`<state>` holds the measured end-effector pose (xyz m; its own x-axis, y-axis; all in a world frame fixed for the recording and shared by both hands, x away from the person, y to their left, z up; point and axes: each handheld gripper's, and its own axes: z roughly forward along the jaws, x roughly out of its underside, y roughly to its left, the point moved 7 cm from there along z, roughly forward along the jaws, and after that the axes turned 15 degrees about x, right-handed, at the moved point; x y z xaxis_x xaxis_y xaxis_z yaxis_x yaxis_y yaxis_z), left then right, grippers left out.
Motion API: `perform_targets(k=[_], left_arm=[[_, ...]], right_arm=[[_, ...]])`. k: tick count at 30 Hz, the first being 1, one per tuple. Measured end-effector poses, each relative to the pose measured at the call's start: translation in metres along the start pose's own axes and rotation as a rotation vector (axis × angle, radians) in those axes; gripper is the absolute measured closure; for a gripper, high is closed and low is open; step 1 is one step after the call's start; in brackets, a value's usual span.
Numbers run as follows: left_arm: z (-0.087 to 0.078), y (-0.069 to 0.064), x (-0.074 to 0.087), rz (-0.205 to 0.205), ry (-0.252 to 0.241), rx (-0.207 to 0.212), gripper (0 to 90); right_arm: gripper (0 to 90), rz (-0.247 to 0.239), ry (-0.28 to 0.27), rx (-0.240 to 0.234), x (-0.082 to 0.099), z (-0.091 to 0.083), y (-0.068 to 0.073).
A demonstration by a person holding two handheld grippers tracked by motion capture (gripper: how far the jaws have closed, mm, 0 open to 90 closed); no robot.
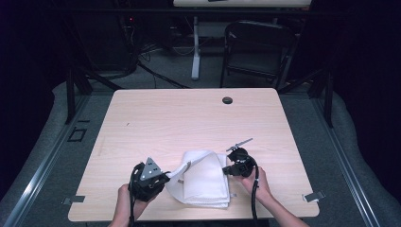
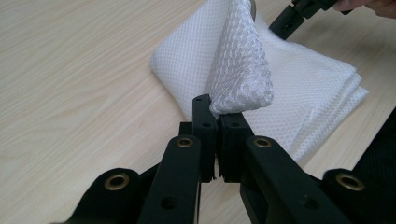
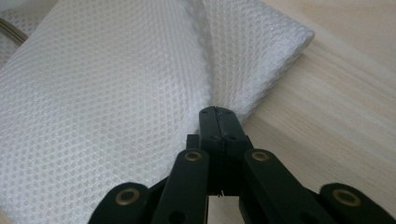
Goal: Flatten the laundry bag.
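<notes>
Overhead, both tools [image 1: 166, 178] [image 1: 226, 166] pinch one cloth [image 1: 204, 182].

Overhead plus two close claw-mounted views

I saw a pale wood tabletop [image 1: 189, 118] with a dark round grommet [image 1: 227, 100] near its far edge. Behind it stood a black folding chair [image 1: 257, 49] and a white desk leg [image 1: 195, 47] on grey carpet [image 1: 161, 75]; the surroundings were dim.
</notes>
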<state>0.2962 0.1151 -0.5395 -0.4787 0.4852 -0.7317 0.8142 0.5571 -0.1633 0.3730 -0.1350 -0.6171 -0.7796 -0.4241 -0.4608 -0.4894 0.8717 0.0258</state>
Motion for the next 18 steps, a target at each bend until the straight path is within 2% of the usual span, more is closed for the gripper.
perform_targets(k=[6,10,13,18], left_arm=[[-0.007,0.006,0.002,-0.004,-0.022,-0.026,87.9],[-0.008,0.007,0.002,-0.005,-0.024,-0.023,87.8],[-0.01,0.006,0.002,0.0,-0.017,-0.023,87.8],[-0.011,0.008,0.006,-0.017,-0.014,-0.028,87.8]], right_arm=[[90.0,-0.017,0.008,0.014,0.0,0.0,-0.002],[90.0,-0.01,0.006,0.017,0.0,0.0,-0.001],[90.0,-0.023,0.014,0.023,0.0,-0.001,-0.002],[90.0,-0.033,0.018,0.033,0.001,-0.001,-0.003]])
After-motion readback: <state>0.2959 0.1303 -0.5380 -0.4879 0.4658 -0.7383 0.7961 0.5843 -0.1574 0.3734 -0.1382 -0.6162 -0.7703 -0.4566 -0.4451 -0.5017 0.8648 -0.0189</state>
